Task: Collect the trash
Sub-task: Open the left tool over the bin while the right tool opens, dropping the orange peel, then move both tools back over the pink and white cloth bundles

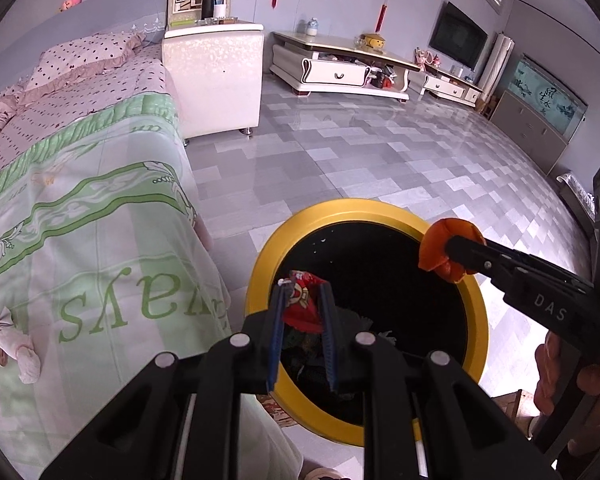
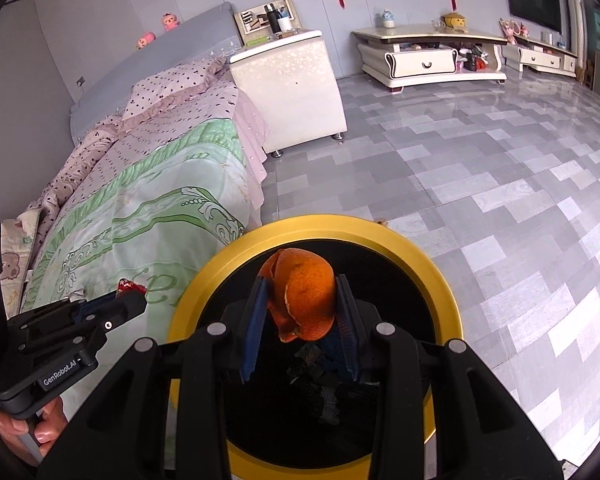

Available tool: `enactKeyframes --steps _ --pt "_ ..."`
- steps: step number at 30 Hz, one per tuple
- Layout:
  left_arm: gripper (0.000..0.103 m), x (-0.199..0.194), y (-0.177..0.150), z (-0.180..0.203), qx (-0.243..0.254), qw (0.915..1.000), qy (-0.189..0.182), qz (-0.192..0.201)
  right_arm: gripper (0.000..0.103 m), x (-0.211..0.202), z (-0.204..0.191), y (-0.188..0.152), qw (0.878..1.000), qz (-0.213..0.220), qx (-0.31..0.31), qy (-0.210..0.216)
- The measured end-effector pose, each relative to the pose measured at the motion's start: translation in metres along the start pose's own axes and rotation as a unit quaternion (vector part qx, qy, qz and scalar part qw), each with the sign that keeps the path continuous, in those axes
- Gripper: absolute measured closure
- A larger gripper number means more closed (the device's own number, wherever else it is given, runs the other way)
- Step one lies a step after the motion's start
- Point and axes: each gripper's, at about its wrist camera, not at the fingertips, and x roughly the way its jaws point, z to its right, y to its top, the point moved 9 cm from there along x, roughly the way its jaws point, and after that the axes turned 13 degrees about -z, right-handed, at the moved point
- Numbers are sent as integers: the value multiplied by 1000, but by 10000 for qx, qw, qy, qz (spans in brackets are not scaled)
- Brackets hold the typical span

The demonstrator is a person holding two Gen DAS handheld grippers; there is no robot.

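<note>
A round bin with a yellow rim (image 1: 260, 264) and a black inside stands on the floor beside the bed; it also shows in the right wrist view (image 2: 204, 272). My left gripper (image 1: 303, 288) is shut on a red crumpled wrapper (image 1: 304, 304) above the bin's left side. My right gripper (image 2: 302, 280) is shut on an orange peel (image 2: 306, 300) above the bin's opening. In the left wrist view the right gripper (image 1: 454, 254) holds the peel (image 1: 436, 240) over the bin's far right rim. Dark trash lies in the bin's bottom (image 2: 316, 368).
A bed with a green and pink quilt (image 1: 80, 200) lies to the left. A white nightstand (image 1: 214, 80) stands behind it. A low white TV cabinet (image 1: 340, 64) runs along the far wall. Grey tiled floor (image 1: 380, 152) spreads to the right.
</note>
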Motion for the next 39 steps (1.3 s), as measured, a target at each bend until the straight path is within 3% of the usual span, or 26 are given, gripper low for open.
enactKeyframes --steps 3,5,11,15,26,32,39 --pt "87 4 -1 2 28 10000 -54 -39 67 0 7 0 10000 17 70 -21" --pt "80 3 -1 1 9 10000 -76 -43 63 -4 13 1 9998 82 160 -58" --pt "47 -8 -4 -14 -198 9997 -163 42 58 -25 22 8 9990 300 327 -73" --pt "46 -18 -7 -39 -254 9996 82 135 56 -33 5 10 9992 346 191 35" --pt "46 -55 -34 -162 -1025 9917 734 261 52 -25 -143 8 9930 190 -1011 588" --pt "46 -68 -57 -238 -1499 9824 1083 257 52 -2 -237 -3 9815 -48 -1720 844" --pt "46 -67 -88 -321 -2003 9689 1449 99 52 44 -319 -26 9649 -507 -2352 1052"
